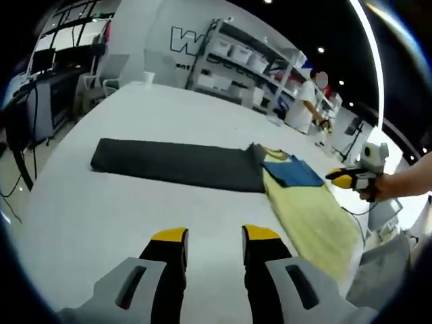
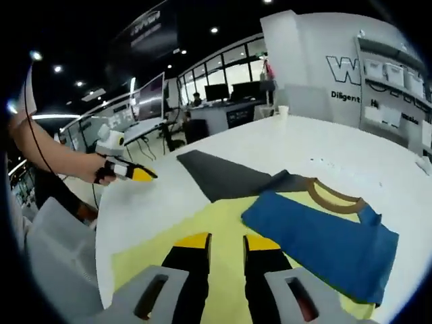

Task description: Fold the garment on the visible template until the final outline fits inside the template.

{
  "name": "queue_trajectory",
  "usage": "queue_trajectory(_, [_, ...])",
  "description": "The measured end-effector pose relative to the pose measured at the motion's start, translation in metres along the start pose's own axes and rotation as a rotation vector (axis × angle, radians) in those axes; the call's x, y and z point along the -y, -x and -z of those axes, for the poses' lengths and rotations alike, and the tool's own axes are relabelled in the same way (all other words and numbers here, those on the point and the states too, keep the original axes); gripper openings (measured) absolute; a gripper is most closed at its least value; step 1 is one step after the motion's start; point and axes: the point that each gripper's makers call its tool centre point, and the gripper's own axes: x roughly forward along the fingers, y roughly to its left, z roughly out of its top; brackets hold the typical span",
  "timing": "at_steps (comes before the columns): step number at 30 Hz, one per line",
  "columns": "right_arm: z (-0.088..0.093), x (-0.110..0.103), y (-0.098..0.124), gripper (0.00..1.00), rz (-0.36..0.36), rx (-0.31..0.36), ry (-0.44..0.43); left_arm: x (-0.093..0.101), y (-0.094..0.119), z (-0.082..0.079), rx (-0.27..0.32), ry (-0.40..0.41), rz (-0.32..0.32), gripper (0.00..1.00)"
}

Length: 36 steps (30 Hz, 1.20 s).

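Observation:
A yellow garment [image 1: 317, 223] with a blue sleeve [image 1: 295, 173] folded across it lies on the white table [image 1: 88, 216], at the right end of a dark grey template mat [image 1: 175, 164]. My left gripper [image 1: 213, 236] is open above bare table in front of the mat, holding nothing. In the right gripper view the yellow garment [image 2: 169, 246] spreads under my right gripper [image 2: 227, 241], which stands open with a narrow gap and nothing gripped. The blue sleeve [image 2: 324, 243] and brown collar [image 2: 335, 196] lie just right of it. The template mat [image 2: 219, 175] lies beyond.
A hand holds the right gripper [image 1: 344, 179] at the garment's far side. The left gripper [image 2: 138, 174] hovers at the table's left edge. Shelves with white bins [image 1: 243, 57] and a person [image 1: 300, 101] stand behind. A paper cup [image 2: 283, 111] stands at the far edge.

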Motion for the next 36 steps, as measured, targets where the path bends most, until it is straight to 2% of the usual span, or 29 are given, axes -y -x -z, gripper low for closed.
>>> queue_trajectory(5, [0.006, 0.002, 0.016, 0.14, 0.037, 0.002, -0.029, -0.025, -0.012, -0.021, 0.022, 0.036, -0.032, 0.3])
queue_trajectory(7, [0.007, 0.006, 0.023, 0.14, 0.067, 0.009, -0.043, -0.037, -0.017, -0.031, 0.042, 0.076, -0.046, 0.3])
queue_trajectory(11, [0.006, 0.011, 0.033, 0.14, 0.097, 0.02, -0.047, -0.055, -0.021, -0.042, 0.063, 0.127, -0.086, 0.3])
queue_trajectory(18, [0.007, 0.017, 0.038, 0.14, 0.093, 0.034, -0.036, -0.086, -0.029, -0.051, 0.077, 0.185, -0.166, 0.29])
queue_trajectory(20, [0.008, 0.016, 0.035, 0.14, 0.074, 0.036, -0.02, -0.093, -0.031, -0.056, 0.081, 0.175, -0.184, 0.29])
queue_trajectory(26, [0.012, 0.017, 0.027, 0.14, 0.039, 0.038, -0.011, -0.114, -0.022, -0.061, 0.071, 0.182, -0.253, 0.27])
queue_trajectory(30, [0.013, 0.016, 0.025, 0.14, 0.026, 0.045, -0.016, -0.123, -0.021, -0.053, 0.034, 0.169, -0.284, 0.26])
queue_trajectory(36, [0.014, 0.018, 0.027, 0.14, 0.018, 0.042, -0.007, -0.128, -0.021, -0.049, 0.042, 0.233, -0.306, 0.26])
